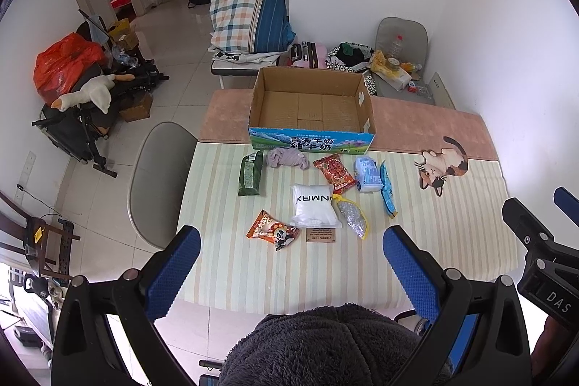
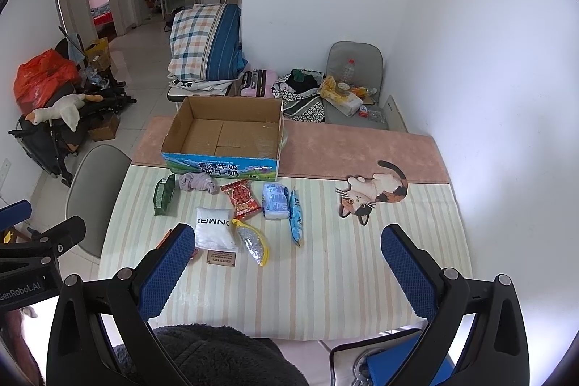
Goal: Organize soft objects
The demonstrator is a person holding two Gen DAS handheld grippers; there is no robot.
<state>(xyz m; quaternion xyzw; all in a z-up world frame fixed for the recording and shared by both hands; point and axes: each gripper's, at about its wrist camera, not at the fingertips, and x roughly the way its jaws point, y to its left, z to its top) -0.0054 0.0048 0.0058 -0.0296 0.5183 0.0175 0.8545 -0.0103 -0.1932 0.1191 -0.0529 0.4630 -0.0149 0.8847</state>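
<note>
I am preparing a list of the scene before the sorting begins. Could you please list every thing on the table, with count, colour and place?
cardboard box: 1, brown with blue front, far side, open
green packet: 1, dark green, left of row
cloth: 1, pale purple, before box
red snack bag: 1, red, centre
tissue packs: 1 bundle, light blue, right of red bag
blue pouch: 1, blue, rightmost
white bag: 1, white, middle
scourer pack: 1, yellow and silver
orange snack bag: 1, orange, nearest left
small card: 1, brown
cat mat: 1, right
left gripper: open
right gripper: open
</note>
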